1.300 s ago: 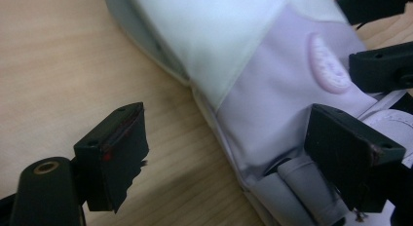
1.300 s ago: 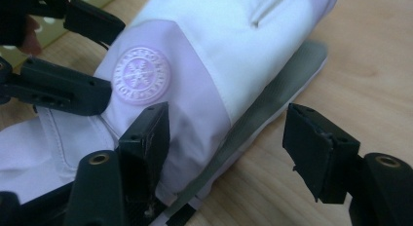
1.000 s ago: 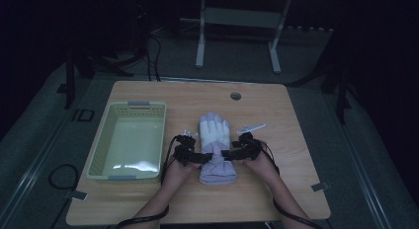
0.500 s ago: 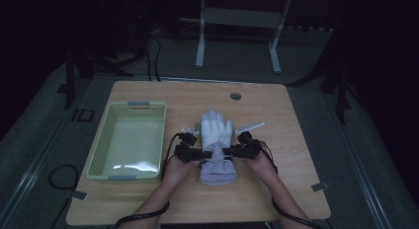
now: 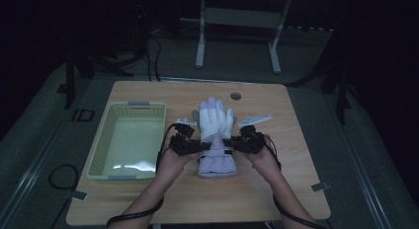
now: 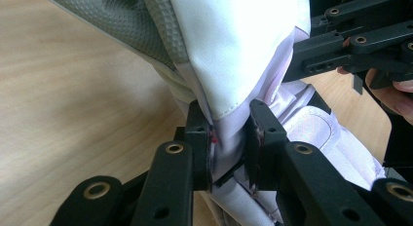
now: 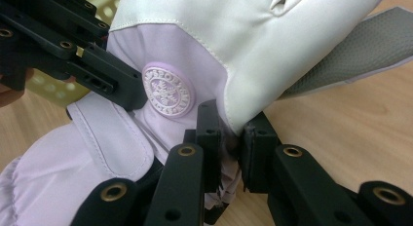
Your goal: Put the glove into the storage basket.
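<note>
1. Glove [image 5: 216,135] lies on the table [image 5: 296,189], right of the basket [image 5: 129,140];
2. Left gripper [image 6: 229,143] jaws clench its wrist fabric;
3. Right gripper [image 7: 230,138] jaws clench the opposite edge.

Glove [image 5: 215,135]: white palm and fingers, lilac cuff, grey dimpled patch, round lilac snowflake badge [image 7: 168,91]. Basket [image 5: 101,142]: pale green. Table [image 5: 296,155]: light wood grain; both grippers black.

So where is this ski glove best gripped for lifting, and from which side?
At the narrow wrist, from both sides. The glove pinches in there between the wide palm and the flared cuff, leaving thin fabric edges. The left gripper and right gripper are each shut on one edge, coming in level from opposite sides.
</note>
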A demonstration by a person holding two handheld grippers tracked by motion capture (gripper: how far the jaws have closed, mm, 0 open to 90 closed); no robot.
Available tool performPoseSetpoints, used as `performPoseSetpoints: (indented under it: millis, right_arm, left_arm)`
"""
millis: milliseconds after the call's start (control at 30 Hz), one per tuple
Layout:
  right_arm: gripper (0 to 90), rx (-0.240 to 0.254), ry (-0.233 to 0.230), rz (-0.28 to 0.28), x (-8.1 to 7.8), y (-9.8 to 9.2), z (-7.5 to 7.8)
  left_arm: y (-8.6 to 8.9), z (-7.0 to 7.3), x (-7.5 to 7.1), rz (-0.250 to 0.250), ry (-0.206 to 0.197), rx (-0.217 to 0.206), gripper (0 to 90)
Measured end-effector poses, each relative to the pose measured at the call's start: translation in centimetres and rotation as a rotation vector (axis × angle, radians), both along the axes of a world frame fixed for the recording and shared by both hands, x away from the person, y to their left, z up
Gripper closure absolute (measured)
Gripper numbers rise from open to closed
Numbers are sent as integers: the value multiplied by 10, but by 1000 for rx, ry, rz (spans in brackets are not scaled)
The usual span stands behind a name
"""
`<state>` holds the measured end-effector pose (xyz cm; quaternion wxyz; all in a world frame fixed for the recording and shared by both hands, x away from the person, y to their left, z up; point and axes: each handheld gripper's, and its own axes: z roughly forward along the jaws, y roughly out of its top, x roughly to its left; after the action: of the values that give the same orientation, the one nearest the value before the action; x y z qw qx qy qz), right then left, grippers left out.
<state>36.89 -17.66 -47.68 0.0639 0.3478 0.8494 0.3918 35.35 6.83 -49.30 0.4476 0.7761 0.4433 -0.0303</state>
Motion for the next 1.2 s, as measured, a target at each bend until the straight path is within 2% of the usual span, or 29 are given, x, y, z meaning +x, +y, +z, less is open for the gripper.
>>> performPoseSetpoints:
  millis: [100,200,233,267,333,400,533,867,967,1067,1200]
  right_arm:
    - [804,-4,-30,12,-2,10,15]
    - [805,-1,-34,14,-2,13,18]
    - [805,10,-47,21,-3,19,26]
    - [804,10,-49,24,-3,21,29]
    - [805,14,-61,27,-4,25,34]
    - [805,16,-61,28,-3,27,37]
    - [805,25,-70,42,-1,37,47]
    - [804,33,-80,68,5,66,60]
    - [804,32,-85,72,7,83,65]
    - [804,36,-86,79,8,91,66]
    - [804,39,-88,97,9,114,69]
  left_arm:
    - [9,12,1,-9,-4,4,748]
    - [14,18,1,-13,-3,1,749]
    - [21,29,1,-18,-12,15,748]
    - [21,29,1,-18,-12,15,748]
    - [27,38,1,-20,-22,23,748]
    - [27,38,1,-20,-22,23,748]
    - [42,52,4,-34,-34,38,748]
    - [71,69,6,-31,-50,71,748]
    - [88,74,6,-21,-47,76,748]
    - [96,76,5,-19,-50,84,748]
    - [114,80,4,-7,-48,96,747]
